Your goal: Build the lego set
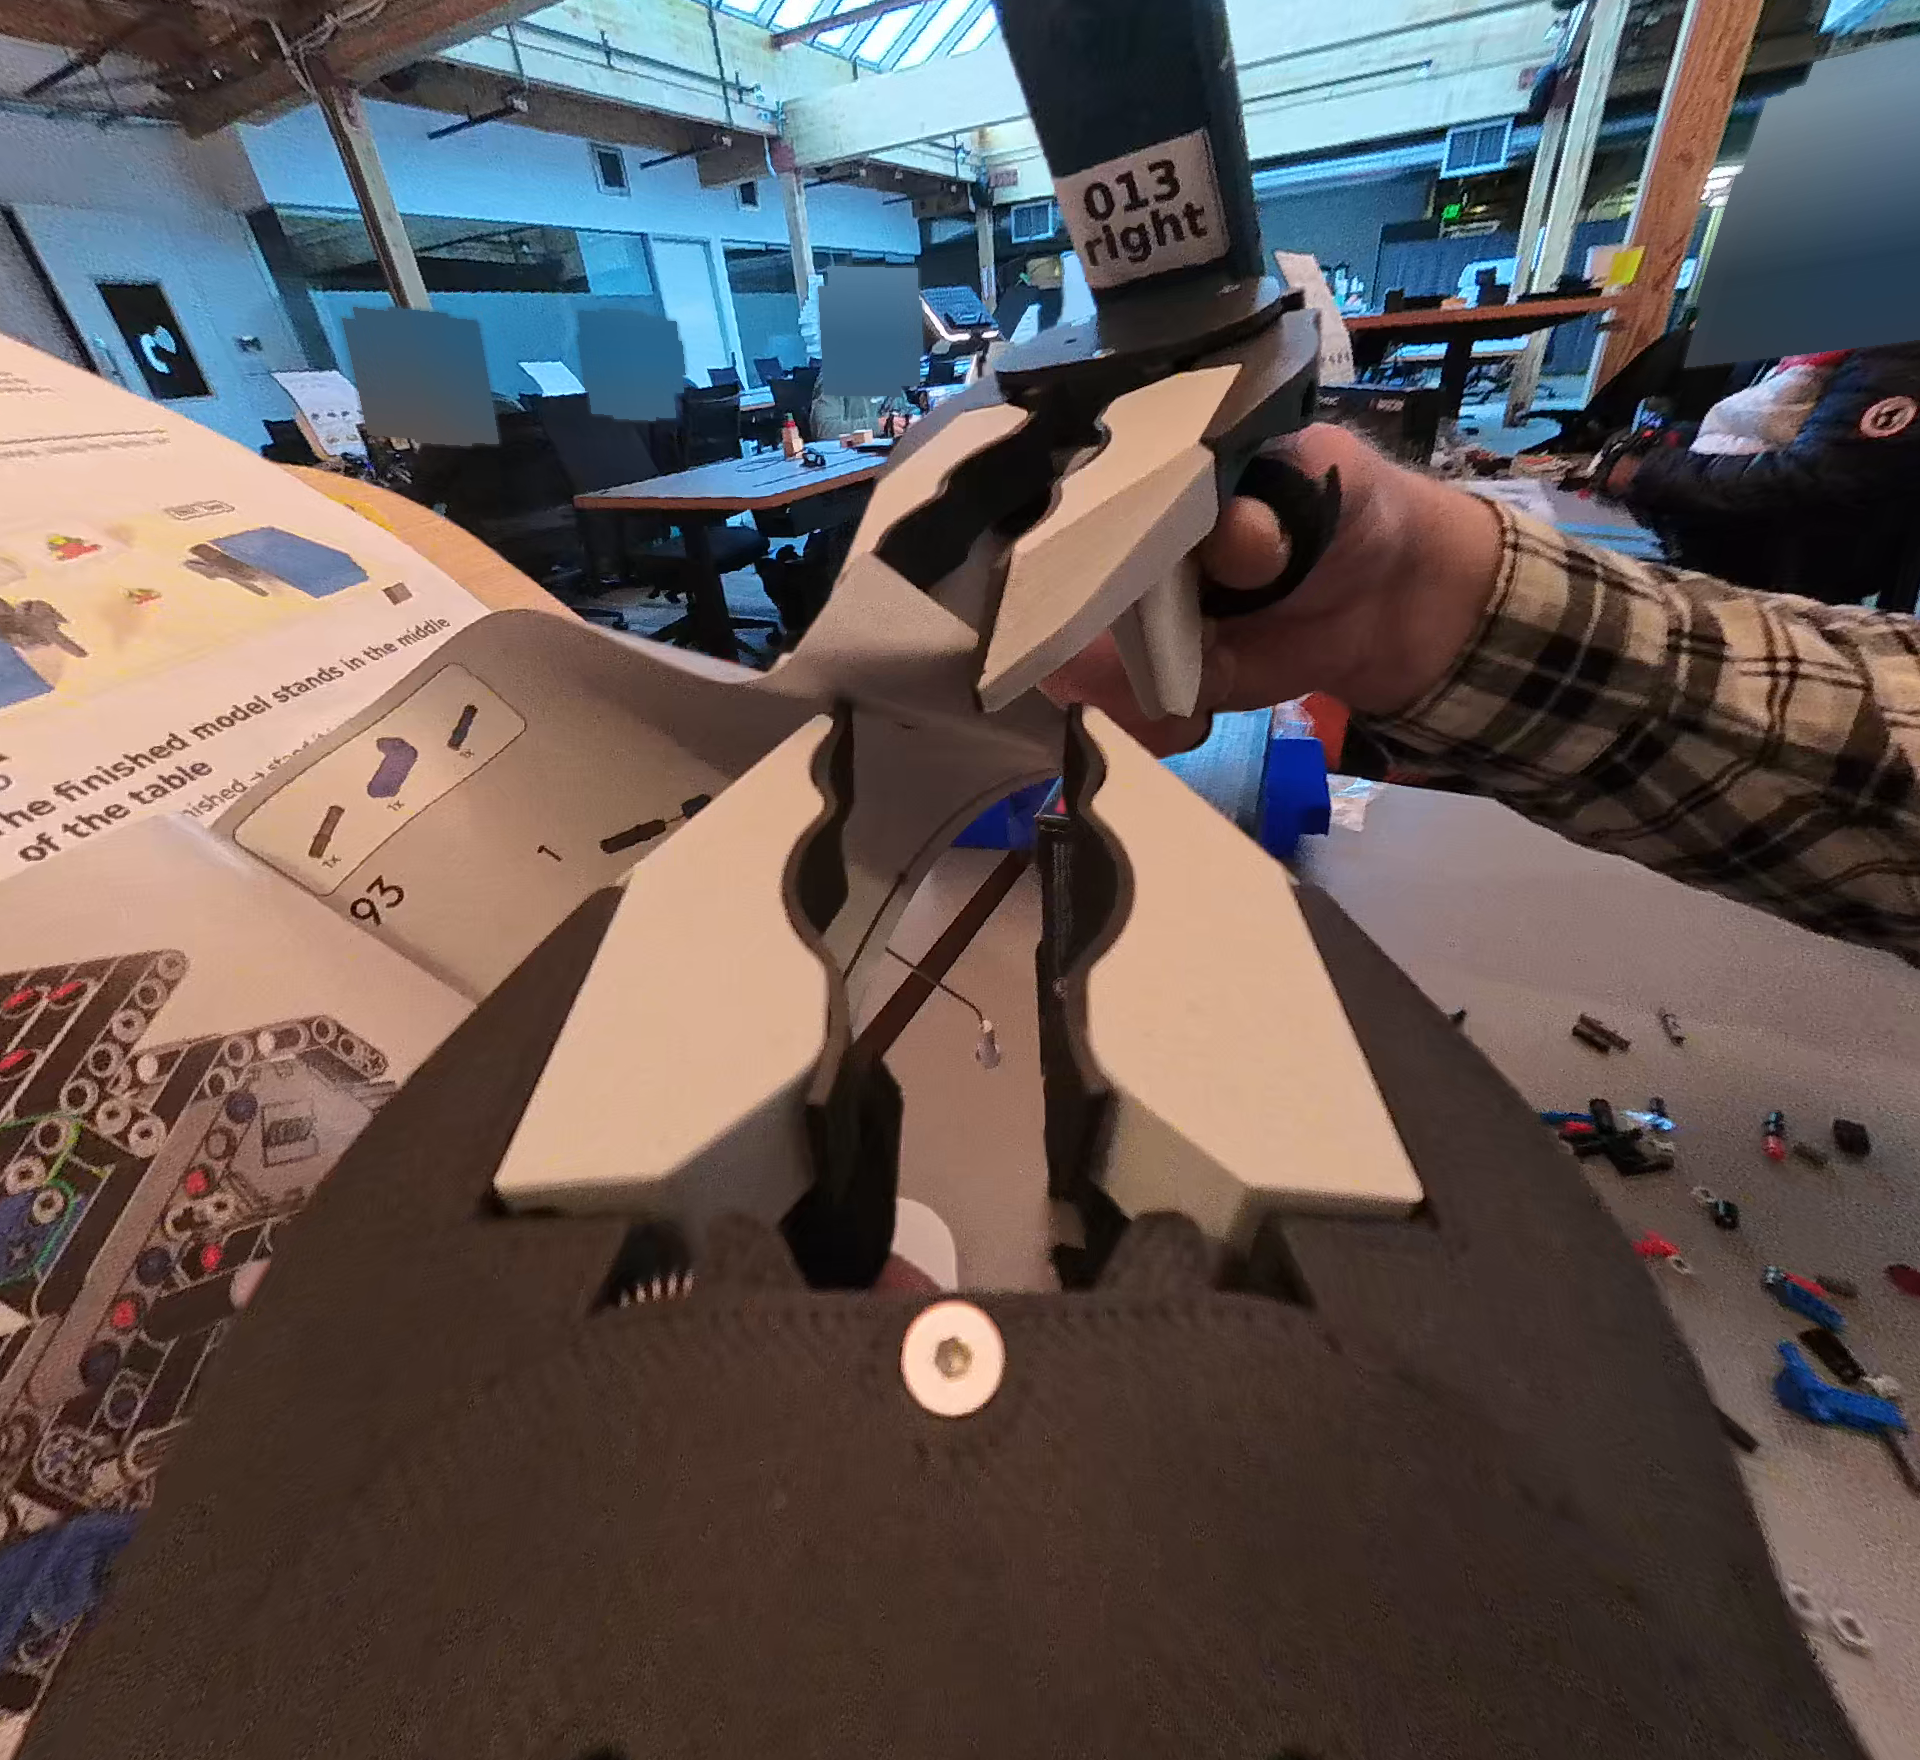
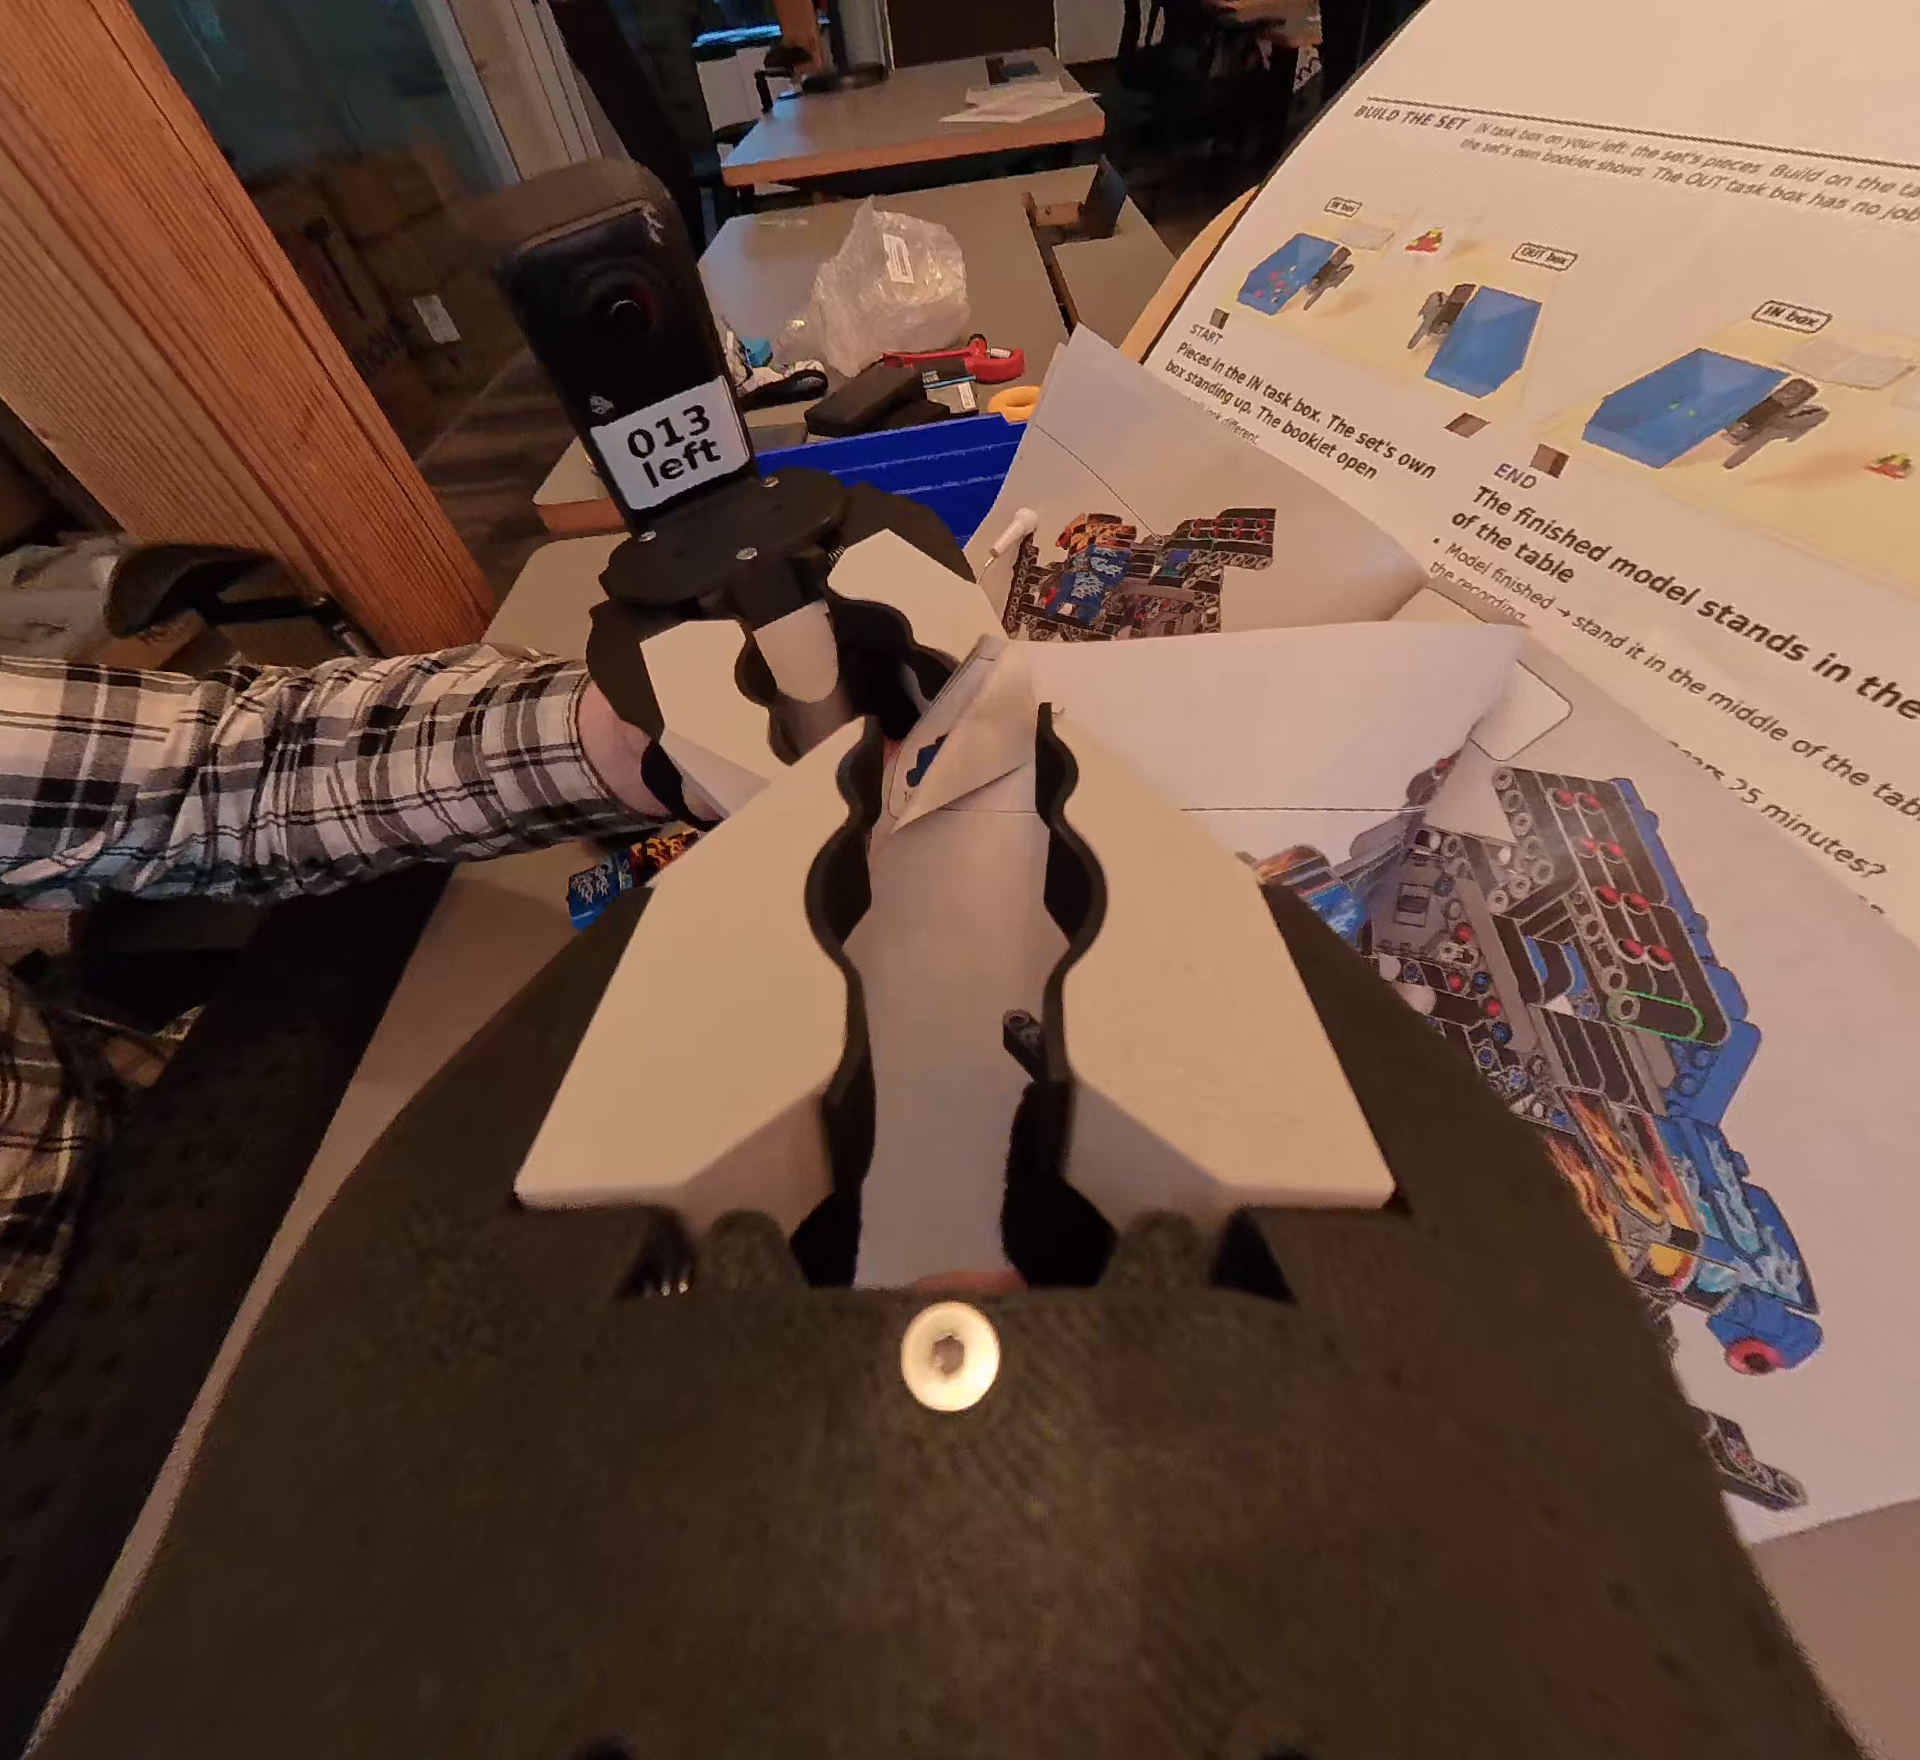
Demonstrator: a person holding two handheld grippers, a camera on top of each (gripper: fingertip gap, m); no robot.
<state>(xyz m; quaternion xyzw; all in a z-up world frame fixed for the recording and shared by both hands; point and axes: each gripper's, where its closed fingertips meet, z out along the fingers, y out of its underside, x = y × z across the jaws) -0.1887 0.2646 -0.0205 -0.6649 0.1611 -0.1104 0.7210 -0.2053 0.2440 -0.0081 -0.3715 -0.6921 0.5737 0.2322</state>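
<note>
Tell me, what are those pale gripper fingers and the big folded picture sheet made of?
The left gripper's fingers look like matte pale grey plastic, probably 3D-printed; the dark base shows fine layer lines. Black wavy pads line their inner edges, possibly rubber. The picture sheet looks like thin printed paper: it bends, creases and curls where it lifts.

Count of items in view.
Two grippers: left [image 1: 956, 734], right [image 2: 951, 728]. Two hands: one [image 1: 1340, 588], one [image 2: 623, 754]. One booklet [image 2: 1299, 734], open. One instruction sheet [image 2: 1621, 339]. One blue bin [image 2: 894, 463]. Loose pieces [image 1: 1704, 1222] on the table [image 1: 1507, 931]: too small and scattered to count.
</note>
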